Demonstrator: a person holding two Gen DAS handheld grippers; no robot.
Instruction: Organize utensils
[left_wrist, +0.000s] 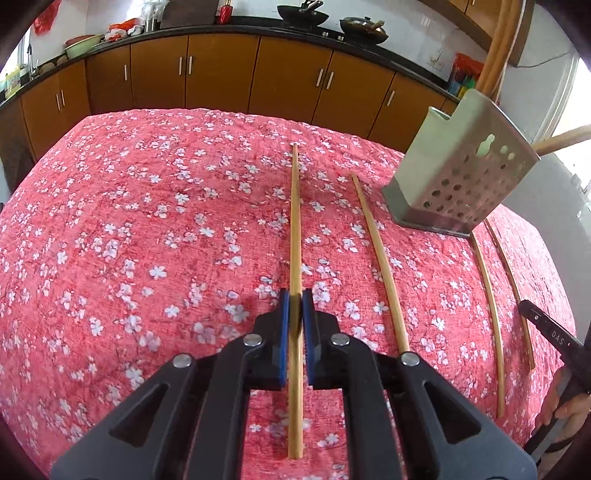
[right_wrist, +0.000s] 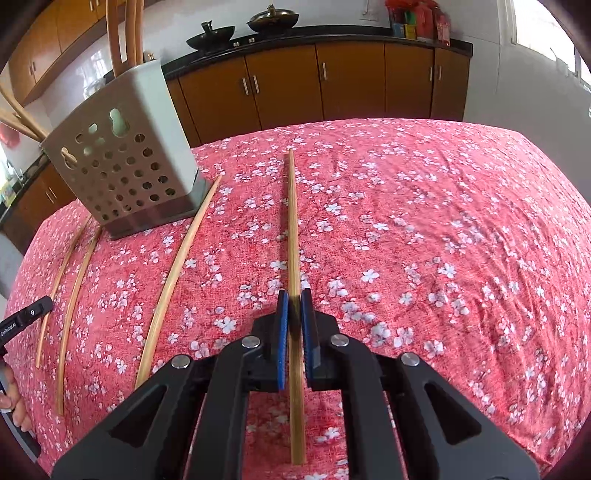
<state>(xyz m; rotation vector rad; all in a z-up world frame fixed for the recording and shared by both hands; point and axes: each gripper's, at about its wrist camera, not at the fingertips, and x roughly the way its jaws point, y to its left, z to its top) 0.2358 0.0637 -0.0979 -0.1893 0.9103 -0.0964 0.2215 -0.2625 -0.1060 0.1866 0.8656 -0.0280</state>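
Clamping one chopstick (left_wrist: 295, 229) (right_wrist: 293, 236) each, left claw (left_wrist: 295, 301) and right claw (right_wrist: 294, 301) hide the gripped stretches

Bamboo chopsticks (left_wrist: 295, 221) flat, parallel on cloth; perforated holder (left_wrist: 461, 173) upright.

Chopsticks (left_wrist: 380, 258) lying side by side on the desk (left_wrist: 147, 221), utensil holder (left_wrist: 461, 177) standing behind them, cabinets (left_wrist: 221, 74) beyond.

Tablecloth (left_wrist: 147, 221) showing red-pink with small white blossom print; chopsticks (left_wrist: 295, 229) looking pale tan wood; holder (left_wrist: 461, 177) showing grey metal, dotted with round holes; gripper (left_wrist: 295, 306) wearing blue pads on black body; cabinets (left_wrist: 221, 74) glowing orange-brown under black countertop (left_wrist: 221, 30)
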